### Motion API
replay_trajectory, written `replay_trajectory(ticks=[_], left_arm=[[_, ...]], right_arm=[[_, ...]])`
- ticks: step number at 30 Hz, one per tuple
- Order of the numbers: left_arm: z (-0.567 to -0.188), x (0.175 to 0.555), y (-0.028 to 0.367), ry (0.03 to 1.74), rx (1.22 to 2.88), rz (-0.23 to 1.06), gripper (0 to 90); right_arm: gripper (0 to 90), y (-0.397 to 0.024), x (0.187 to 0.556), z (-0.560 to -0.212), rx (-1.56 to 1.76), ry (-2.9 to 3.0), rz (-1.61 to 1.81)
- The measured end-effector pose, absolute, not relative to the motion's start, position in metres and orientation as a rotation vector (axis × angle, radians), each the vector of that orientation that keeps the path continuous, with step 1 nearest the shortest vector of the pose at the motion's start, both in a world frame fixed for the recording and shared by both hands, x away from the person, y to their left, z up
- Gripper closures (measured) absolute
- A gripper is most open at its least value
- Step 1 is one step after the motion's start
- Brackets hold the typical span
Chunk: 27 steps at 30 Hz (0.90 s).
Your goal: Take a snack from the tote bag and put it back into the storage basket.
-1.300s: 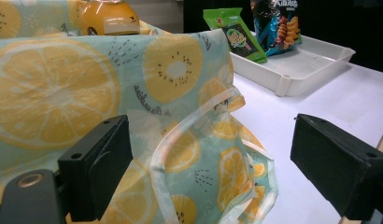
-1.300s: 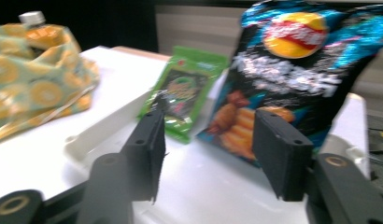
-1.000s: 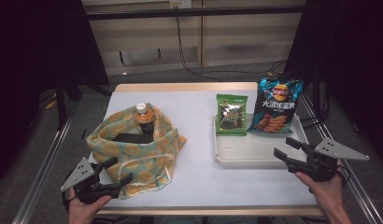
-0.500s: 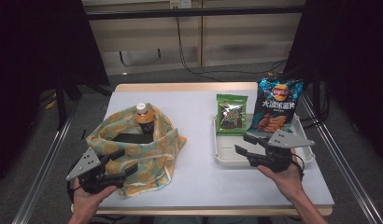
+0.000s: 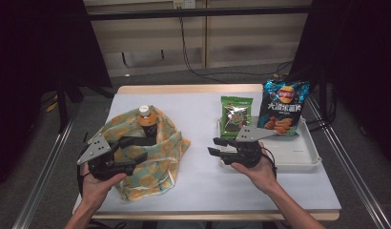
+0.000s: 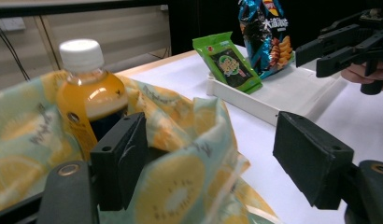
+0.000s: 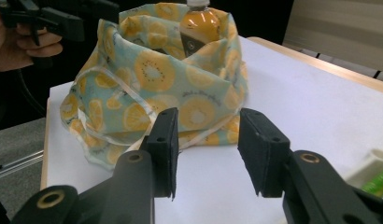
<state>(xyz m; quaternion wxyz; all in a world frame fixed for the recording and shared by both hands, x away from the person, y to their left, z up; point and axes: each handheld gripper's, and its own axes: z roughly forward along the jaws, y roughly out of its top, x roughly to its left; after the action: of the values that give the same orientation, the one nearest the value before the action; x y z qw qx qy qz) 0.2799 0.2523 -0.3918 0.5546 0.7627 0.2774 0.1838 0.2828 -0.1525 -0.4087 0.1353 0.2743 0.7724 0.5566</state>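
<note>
Meanwhile the right gripper (image 5: 213, 146) points level at the fruit-print bag (image 5: 155, 162), its empty jaws just closing partway.

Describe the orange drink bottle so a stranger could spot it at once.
On the white table, look left to the crumpled fruit-print cloth bag. The bottle stands upright inside it, the only white-capped container of orange liquid; the other items are flat snack packets at the tray.

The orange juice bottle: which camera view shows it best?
The left gripper view: the bottle is close, with cap, juice and label clear above the bag's cloth. The high view shows it small; the right gripper view cuts off its cap at the top edge.
</note>
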Motion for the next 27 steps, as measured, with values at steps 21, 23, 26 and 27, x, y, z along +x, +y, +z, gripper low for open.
replay_trajectory(ticks=[21, 23, 26, 27], left_arm=[[-0.430, 0.273, 0.256, 0.636, 1.923, 0.280, 89.8], [-0.431, 0.270, 0.254, 0.613, 1.939, 0.270, 90.0], [-0.432, 0.262, 0.251, 0.584, 1.964, 0.261, 90.0], [-0.432, 0.260, 0.251, 0.575, 1.971, 0.257, 90.0]], right_arm=[[47.5, -0.095, 0.301, -0.412, 0.697, 2.326, 1.636], [47.2, -0.088, 0.302, -0.410, 0.682, 2.339, 1.620], [46.7, -0.079, 0.305, -0.408, 0.675, 2.350, 1.658], [46.5, -0.074, 0.307, -0.408, 0.675, 2.360, 1.648]])
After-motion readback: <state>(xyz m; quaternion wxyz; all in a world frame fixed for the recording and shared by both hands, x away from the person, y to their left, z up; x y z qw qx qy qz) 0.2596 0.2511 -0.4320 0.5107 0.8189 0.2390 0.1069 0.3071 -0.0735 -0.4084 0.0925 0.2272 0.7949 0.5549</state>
